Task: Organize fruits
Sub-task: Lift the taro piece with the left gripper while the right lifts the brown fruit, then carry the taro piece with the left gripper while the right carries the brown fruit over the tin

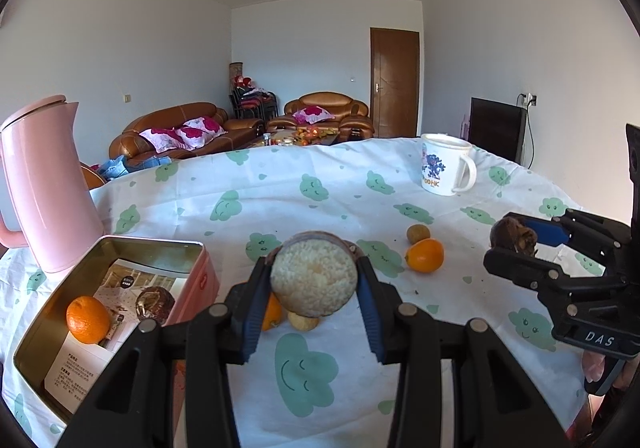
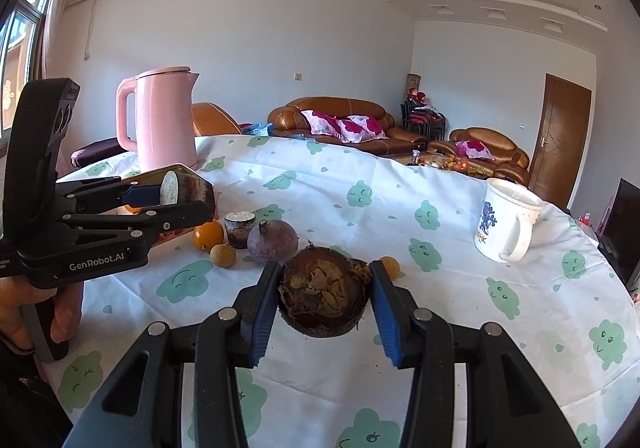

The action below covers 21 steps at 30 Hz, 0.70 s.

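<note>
My left gripper [image 1: 313, 266] is shut on a short dark-skinned stalk piece [image 1: 314, 280], its pale rough cut face towards the camera. It hangs just right of the open pink tin [image 1: 60, 300], which holds an orange [image 1: 87, 320] and a brown bulb [image 1: 155, 302] on a leaflet. My right gripper [image 2: 325, 270] is shut on a brown scaly bulb [image 2: 324, 294], held above the cloth. On the table lie an orange [image 2: 208, 236], a small tan fruit [image 2: 223, 256], a second stalk piece [image 2: 239, 228], a purple round fruit [image 2: 273, 242] and a small orange fruit [image 1: 426, 256].
A pink kettle [image 1: 48, 183] stands behind the tin at the left. A white printed mug [image 1: 446, 165] is at the far right of the table, which is covered by a white cloth with green clouds [image 1: 304, 372]. A hand [image 2: 60, 312] holds the left gripper's handle.
</note>
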Each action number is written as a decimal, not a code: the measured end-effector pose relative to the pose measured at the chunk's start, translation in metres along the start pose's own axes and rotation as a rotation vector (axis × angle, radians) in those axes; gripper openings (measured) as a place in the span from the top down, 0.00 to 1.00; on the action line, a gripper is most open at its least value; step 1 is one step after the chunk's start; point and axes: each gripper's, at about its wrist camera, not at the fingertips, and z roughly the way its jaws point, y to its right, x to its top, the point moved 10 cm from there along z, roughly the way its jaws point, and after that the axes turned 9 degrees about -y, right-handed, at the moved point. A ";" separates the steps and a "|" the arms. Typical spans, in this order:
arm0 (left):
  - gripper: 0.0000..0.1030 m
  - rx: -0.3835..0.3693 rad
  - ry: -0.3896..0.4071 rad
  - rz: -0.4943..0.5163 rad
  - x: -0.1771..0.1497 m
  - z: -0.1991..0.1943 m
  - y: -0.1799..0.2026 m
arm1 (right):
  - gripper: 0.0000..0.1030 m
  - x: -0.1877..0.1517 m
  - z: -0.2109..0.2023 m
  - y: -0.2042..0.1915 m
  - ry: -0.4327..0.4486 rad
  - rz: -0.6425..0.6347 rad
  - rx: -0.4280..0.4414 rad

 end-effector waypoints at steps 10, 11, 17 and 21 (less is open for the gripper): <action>0.58 0.018 0.032 0.001 0.002 -0.008 -0.001 | 0.55 0.003 -0.010 -0.003 0.045 -0.021 -0.015; 0.58 0.019 0.035 0.002 0.002 -0.008 -0.001 | 0.55 0.003 -0.010 -0.004 0.048 -0.022 -0.016; 0.58 0.027 0.048 0.005 0.003 -0.012 -0.001 | 0.55 0.004 -0.013 -0.004 0.063 -0.027 -0.018; 0.58 0.033 0.058 0.004 0.003 -0.014 -0.002 | 0.55 0.005 -0.015 -0.005 0.074 -0.030 -0.022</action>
